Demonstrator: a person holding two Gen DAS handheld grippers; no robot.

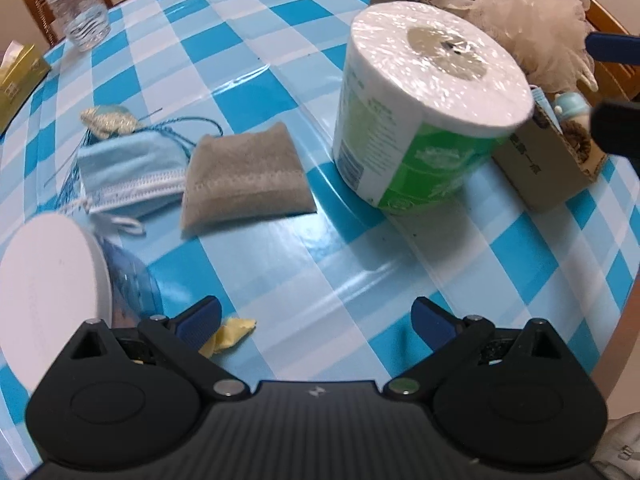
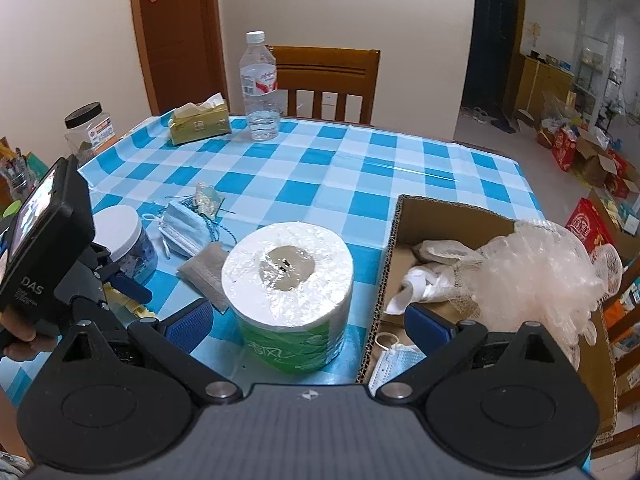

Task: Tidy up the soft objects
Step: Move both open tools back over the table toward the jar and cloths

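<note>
A wrapped toilet paper roll [image 1: 424, 100] [image 2: 288, 280] stands upright beside a cardboard box [image 1: 552, 176] [image 2: 440, 220]. The box holds a pale mesh loofah [image 1: 536, 28] [image 2: 540, 272], a white cloth [image 2: 424, 284] and a blue face mask [image 2: 396, 364]. On the table lie a grey pad [image 1: 244, 182] [image 2: 204, 272], another blue mask [image 1: 128, 172] [image 2: 180, 224] and a small glittery pouch [image 1: 108, 120] [image 2: 206, 198]. My left gripper [image 1: 316, 320] is open over bare tablecloth, short of the pad. My right gripper [image 2: 310, 326] is open, with the roll just ahead between its fingers, untouched.
A white-lidded jar [image 1: 48, 280] [image 2: 120, 236] stands by the left gripper, with a yellow scrap [image 1: 232, 332] near its fingertip. A water bottle [image 2: 260, 88], a tissue pack [image 2: 200, 122] and a black-lidded jar [image 2: 86, 128] stand at the far side. Wooden chairs [image 2: 324, 80] ring the table.
</note>
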